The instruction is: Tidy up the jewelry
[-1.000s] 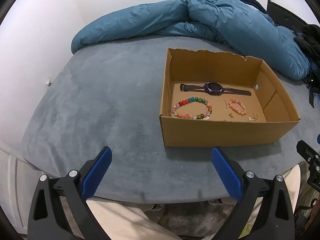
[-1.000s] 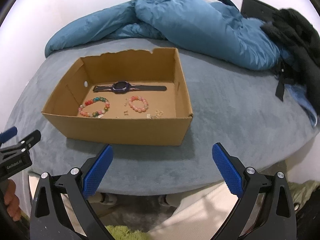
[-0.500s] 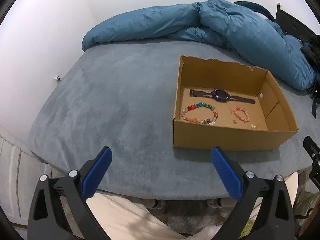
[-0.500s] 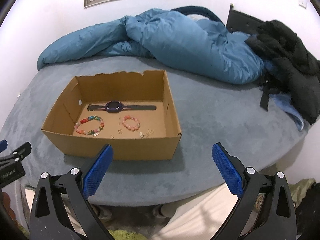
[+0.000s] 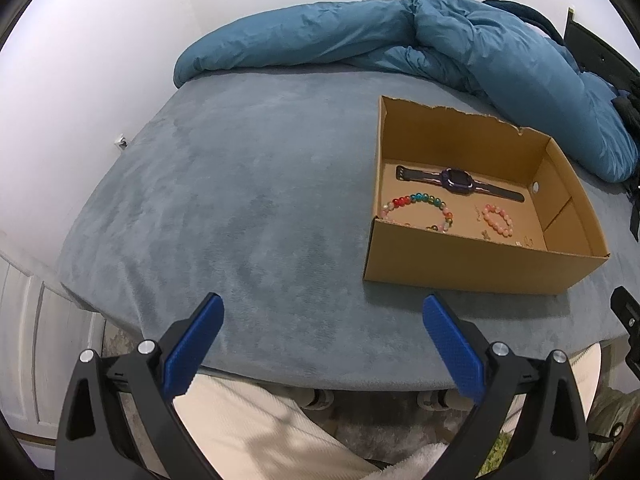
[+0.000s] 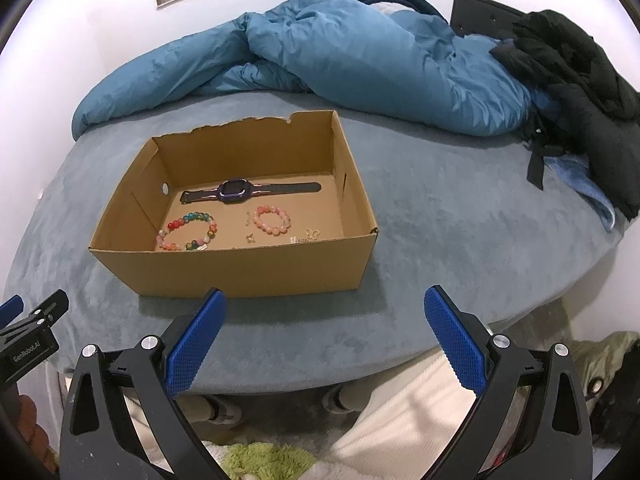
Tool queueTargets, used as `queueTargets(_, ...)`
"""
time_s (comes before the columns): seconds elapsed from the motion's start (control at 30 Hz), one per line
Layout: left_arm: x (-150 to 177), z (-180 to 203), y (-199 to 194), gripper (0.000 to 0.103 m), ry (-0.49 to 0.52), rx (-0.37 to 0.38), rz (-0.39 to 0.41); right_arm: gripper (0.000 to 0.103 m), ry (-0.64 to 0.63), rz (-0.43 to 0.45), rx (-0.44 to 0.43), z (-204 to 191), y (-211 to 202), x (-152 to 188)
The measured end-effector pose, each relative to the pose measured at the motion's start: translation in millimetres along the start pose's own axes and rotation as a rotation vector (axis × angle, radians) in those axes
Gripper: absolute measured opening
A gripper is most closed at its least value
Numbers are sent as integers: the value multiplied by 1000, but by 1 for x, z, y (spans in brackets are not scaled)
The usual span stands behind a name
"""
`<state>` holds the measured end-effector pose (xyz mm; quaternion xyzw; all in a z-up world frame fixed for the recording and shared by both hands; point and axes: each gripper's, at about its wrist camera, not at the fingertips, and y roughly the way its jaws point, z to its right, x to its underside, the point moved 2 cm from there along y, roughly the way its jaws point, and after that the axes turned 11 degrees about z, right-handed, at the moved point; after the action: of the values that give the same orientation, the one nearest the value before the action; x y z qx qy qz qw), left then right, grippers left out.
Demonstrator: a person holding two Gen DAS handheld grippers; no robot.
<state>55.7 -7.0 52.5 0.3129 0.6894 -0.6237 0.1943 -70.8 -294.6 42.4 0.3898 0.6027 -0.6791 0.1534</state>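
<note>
Black claw [image 6: 322, 334], blue ribbed pads [image 6: 194, 342], silver screws.

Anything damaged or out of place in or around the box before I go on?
The cardboard box has a ragged, torn top edge on its far wall. Inside, the watch and both bead bracelets lie flat; small loose charms sit scattered near the front.
</note>
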Motion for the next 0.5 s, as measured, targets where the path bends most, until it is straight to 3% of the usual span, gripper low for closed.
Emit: queueTargets(0.5, -12, 17, -4, 98, 50, 40, 10, 95, -26, -29, -14, -5, 3, -6)
